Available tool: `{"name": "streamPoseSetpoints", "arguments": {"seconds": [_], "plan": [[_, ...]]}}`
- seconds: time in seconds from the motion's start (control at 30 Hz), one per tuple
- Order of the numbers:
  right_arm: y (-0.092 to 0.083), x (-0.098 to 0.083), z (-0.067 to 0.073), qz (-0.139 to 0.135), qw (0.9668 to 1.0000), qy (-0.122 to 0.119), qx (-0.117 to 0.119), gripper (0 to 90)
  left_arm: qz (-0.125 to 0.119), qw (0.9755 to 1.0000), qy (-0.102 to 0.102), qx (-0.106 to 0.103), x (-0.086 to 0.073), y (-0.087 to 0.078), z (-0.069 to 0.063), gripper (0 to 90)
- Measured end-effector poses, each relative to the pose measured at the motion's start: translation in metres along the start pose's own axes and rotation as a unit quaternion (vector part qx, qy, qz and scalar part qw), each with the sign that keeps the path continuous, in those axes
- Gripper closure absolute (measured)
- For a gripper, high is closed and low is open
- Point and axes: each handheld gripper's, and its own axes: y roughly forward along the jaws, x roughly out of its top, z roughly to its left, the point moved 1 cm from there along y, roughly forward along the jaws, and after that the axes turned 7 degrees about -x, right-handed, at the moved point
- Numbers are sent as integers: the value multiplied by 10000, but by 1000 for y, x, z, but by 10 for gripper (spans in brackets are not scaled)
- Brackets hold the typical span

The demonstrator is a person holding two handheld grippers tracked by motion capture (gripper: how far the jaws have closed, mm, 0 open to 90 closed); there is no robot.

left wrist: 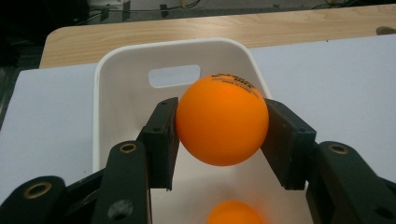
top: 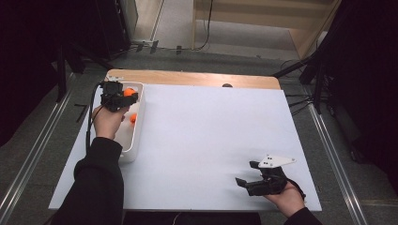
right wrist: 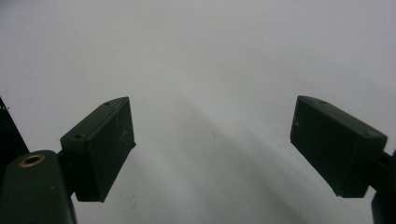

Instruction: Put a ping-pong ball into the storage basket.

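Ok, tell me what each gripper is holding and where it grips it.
The left gripper pinches an orange ball across its middle, above the white bin. The right gripper holds nothing.

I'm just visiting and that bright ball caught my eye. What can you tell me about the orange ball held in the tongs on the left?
The orange ball is round, smooth and matte, plastic by the look of it, with small dark print near its top. The left tongs pinch it between two black pads, one on each side. It hangs above the white bin, clear of the bin's floor, where a second orange ball lies below it.
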Motion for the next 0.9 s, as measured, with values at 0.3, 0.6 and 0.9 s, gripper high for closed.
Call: {"name": "streamPoseSetpoints", "arguments": {"seconds": [0.3,0.6,0.9], "plan": [[0,0,-1,-31,10000,-36,-13,123,-155,9987,-209,-433,5,-7,1,380],[-1,0,0,-37,10000,1,-11,123,-43,9969,89,-775,17,-19,-19,329],[-1,0,0,-41,10000,1,-10,123,129,9933,190,-1134,19,-20,-29,329]]}}
